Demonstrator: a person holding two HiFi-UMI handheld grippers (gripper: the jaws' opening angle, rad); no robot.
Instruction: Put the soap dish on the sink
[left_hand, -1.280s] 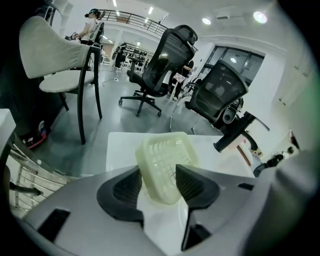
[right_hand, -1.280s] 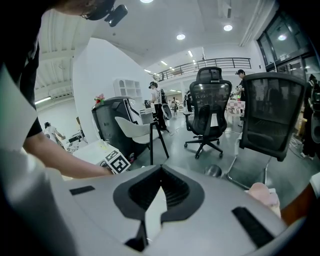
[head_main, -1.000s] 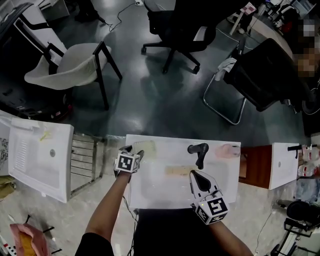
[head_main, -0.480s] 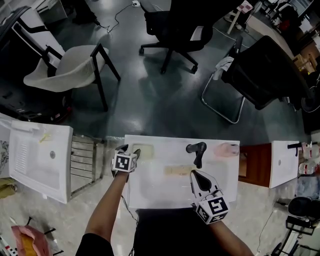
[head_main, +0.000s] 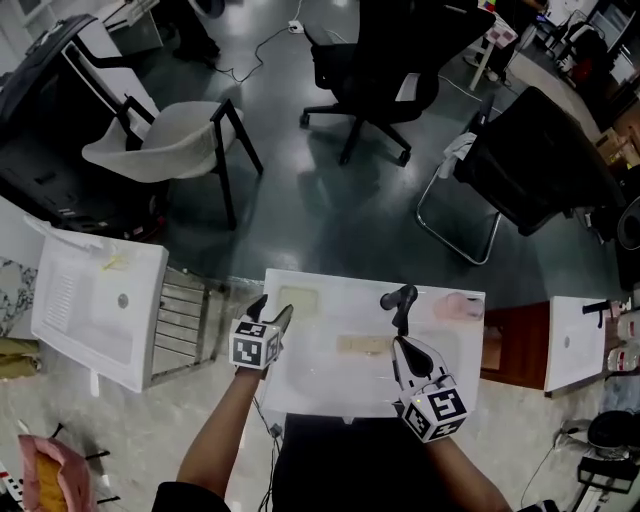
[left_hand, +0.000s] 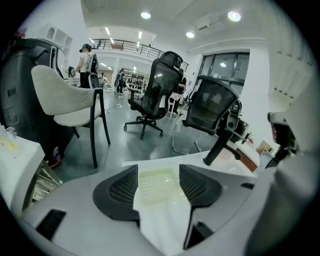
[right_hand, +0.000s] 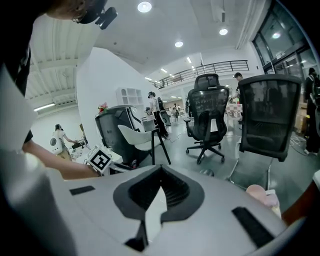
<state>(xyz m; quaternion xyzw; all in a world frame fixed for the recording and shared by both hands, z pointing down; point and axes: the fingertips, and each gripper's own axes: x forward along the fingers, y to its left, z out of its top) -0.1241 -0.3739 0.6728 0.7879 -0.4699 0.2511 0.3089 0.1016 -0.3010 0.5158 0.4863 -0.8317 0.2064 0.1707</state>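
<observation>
Open office; white rectangular sink top (head_main: 320, 385). Pale green ribbed soap dish (left_hand: 157, 185) lies flat at its back-left corner. Left gripper (head_main: 273, 308) jaws just opened wide, dish seemingly untouched between them; right gripper (right_hand: 159, 187) closed, empty. Withdraw straight, no nudging.

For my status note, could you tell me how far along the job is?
Done: the soap dish lies on the sink. In hand: nothing; the left gripper has just been opening, its jaws clear of the dish; the right gripper is shut, empty. Left: apparently nothing.
</observation>
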